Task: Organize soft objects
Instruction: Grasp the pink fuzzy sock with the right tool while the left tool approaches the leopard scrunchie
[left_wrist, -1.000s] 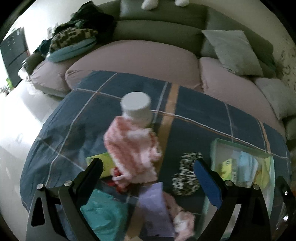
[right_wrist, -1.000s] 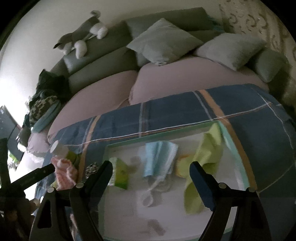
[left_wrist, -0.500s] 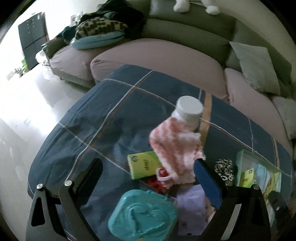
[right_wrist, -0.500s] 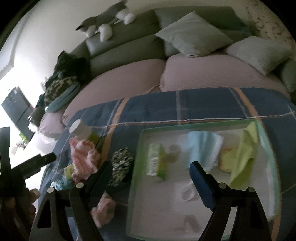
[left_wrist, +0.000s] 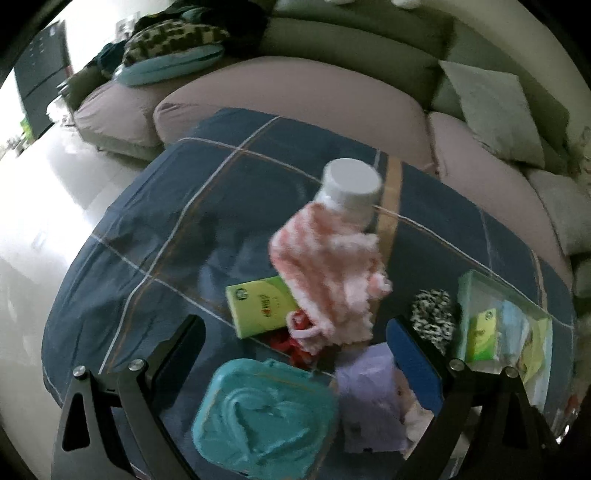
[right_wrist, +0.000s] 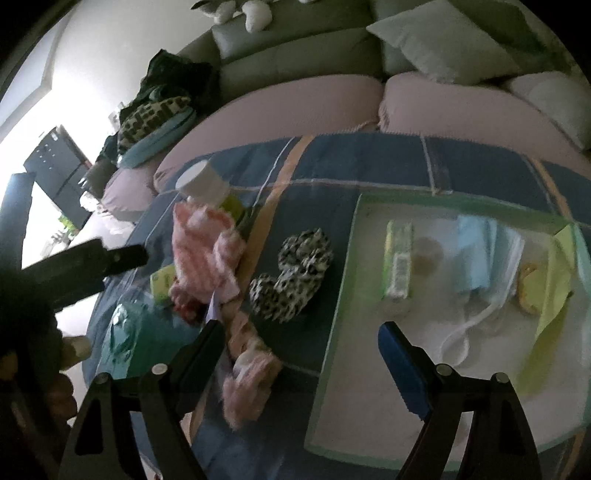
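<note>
Pink cloth (left_wrist: 328, 266) beyond spread fingers (left_wrist: 415, 363)

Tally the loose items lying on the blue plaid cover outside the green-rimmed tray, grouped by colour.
Pink: 2, the knit cloth draped on the bottle and the cloth nearer the grippers
Black-and-white spotted: 1, scrunchie
Green: 1, packet
Teal: 1, lidded pack
Lilac: 1, pack
Red: 1, small item
Total: 7
</note>
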